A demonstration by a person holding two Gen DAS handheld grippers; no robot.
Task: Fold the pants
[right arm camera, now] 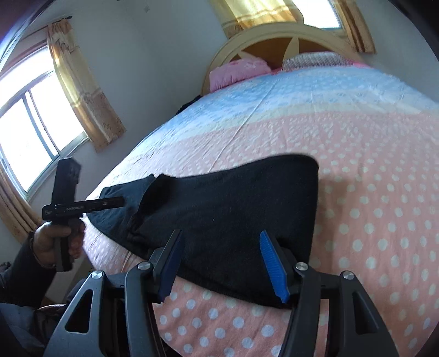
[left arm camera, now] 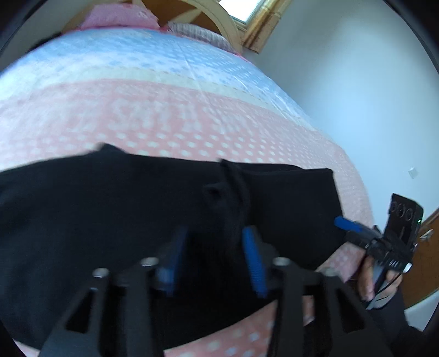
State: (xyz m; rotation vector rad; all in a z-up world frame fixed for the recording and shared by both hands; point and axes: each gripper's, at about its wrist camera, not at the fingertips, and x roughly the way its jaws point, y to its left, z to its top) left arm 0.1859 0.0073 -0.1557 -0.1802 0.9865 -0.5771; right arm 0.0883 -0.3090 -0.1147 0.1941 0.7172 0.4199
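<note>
The black pants lie folded near the bed edge; the left claw and right claw hover released, and a careless grab could undo the fold

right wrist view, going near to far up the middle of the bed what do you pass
right claw → black pants → pink dotted part of the bedspread → cream stripe → blue part of the bedspread → pillows → headboard → window
</note>
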